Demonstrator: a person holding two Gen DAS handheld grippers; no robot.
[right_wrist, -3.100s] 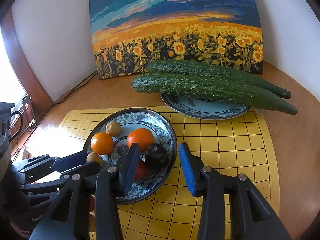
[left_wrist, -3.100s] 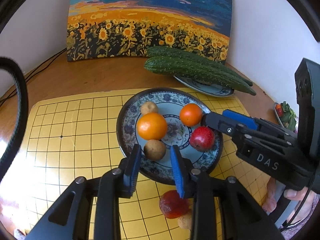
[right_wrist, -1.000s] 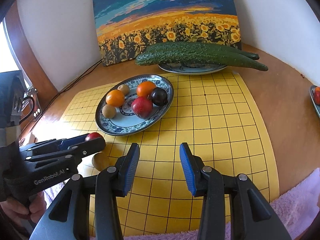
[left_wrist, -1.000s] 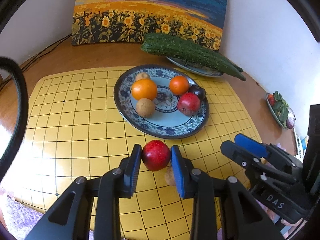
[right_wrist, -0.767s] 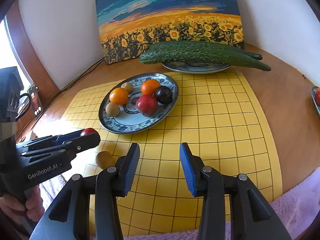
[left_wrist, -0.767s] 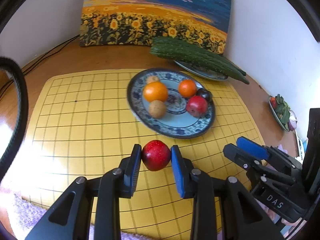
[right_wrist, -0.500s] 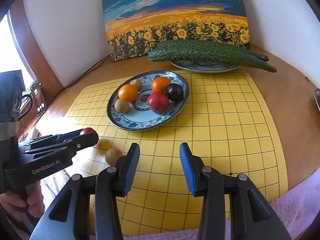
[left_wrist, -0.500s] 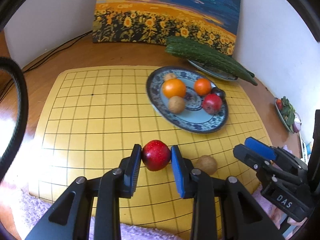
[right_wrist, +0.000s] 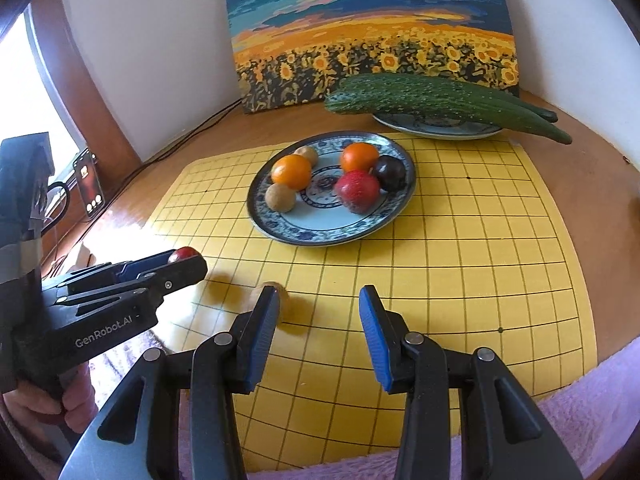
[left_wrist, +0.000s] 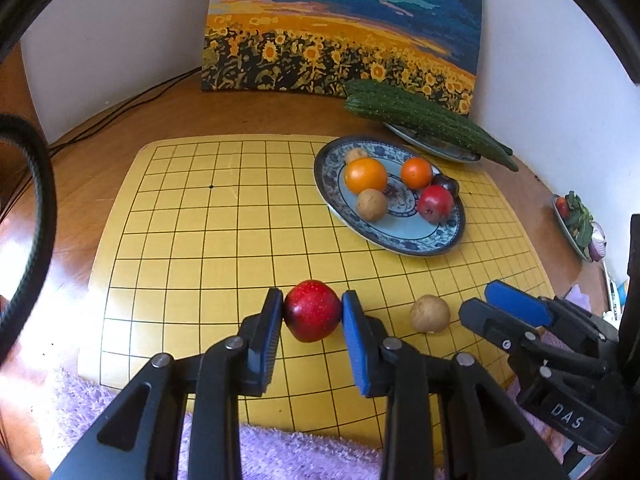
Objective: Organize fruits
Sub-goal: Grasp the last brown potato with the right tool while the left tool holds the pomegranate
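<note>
My left gripper [left_wrist: 313,312] is shut on a red apple [left_wrist: 312,310], held over the near part of the yellow grid mat [left_wrist: 224,216]; the apple's top also shows in the right wrist view [right_wrist: 182,254]. A brown round fruit [left_wrist: 430,313] lies loose on the mat just right of it, partly hidden behind my right gripper's left finger in the right wrist view [right_wrist: 285,295]. A blue patterned plate [left_wrist: 404,240] at the right back holds two oranges [left_wrist: 366,175], two brown fruits, a red apple [left_wrist: 435,202] and a dark plum [left_wrist: 447,182]. My right gripper [right_wrist: 319,328] is open and empty.
Two long cucumbers [left_wrist: 424,120] lie on a smaller plate behind the fruit plate. A sunflower painting [left_wrist: 340,28] leans on the wall. A purple towel [left_wrist: 280,452] lies at the near edge. A dish of vegetables [left_wrist: 576,220] stands at the far right. Cables [left_wrist: 120,108] run along the back left.
My left gripper, shut on the red apple picked up from the mat, has swung left, away from the plate. My right gripper has drawn back from the plate and stays open near the loose brown fruit.
</note>
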